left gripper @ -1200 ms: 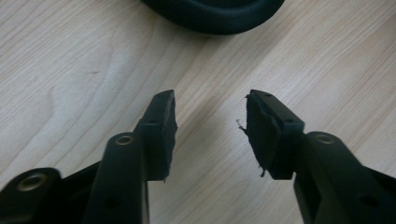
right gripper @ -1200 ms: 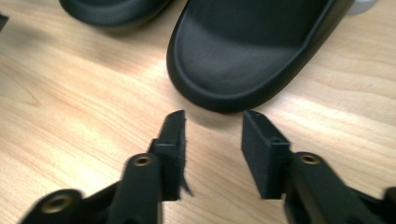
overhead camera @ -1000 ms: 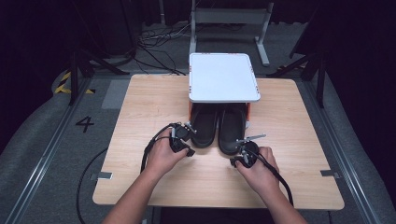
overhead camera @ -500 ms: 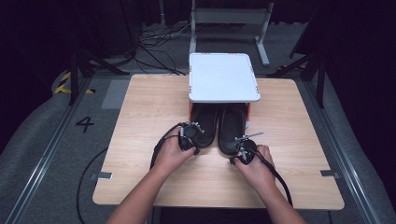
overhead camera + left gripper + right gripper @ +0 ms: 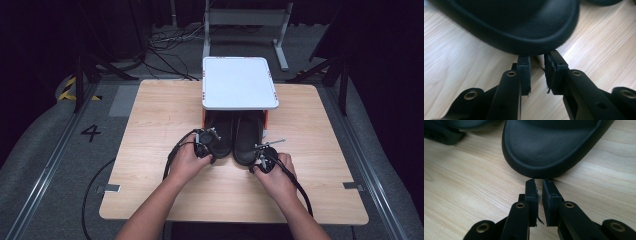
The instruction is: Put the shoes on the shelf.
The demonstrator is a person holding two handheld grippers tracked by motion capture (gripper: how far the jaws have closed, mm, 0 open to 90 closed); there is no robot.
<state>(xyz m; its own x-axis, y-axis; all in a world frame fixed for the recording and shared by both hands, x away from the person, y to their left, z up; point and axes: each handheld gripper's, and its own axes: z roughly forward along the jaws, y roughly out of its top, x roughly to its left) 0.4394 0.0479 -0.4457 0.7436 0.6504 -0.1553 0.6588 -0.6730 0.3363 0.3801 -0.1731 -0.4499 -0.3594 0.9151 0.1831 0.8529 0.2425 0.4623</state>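
Observation:
Two black slippers lie side by side on the wooden table (image 5: pixel 160 115), toes under a white shelf (image 5: pixel 239 82). My left gripper (image 5: pixel 210 144) sits at the heel of the left slipper (image 5: pixel 222 134). In the left gripper view its tips (image 5: pixel 537 62) are just short of the slipper's rounded rim (image 5: pixel 524 25), jaws narrowly open and empty. My right gripper (image 5: pixel 262 154) sits at the heel of the right slipper (image 5: pixel 247 140). In the right gripper view its tips (image 5: pixel 538 183) nearly meet the heel (image 5: pixel 554 147), with only a thin slit between the jaws and nothing held.
The shelf stands on orange legs (image 5: pixel 265 120) at the table's far middle. Bare tabletop lies to the left, right and front of the slippers. Cables (image 5: pixel 172 155) trail from both grippers over the wood. The floor around is dark, with a metal frame (image 5: pixel 245 20) behind.
My left hand has moved right and forward, up to the left slipper's heel. The right hand edged slightly inward. The slippers have stayed in place.

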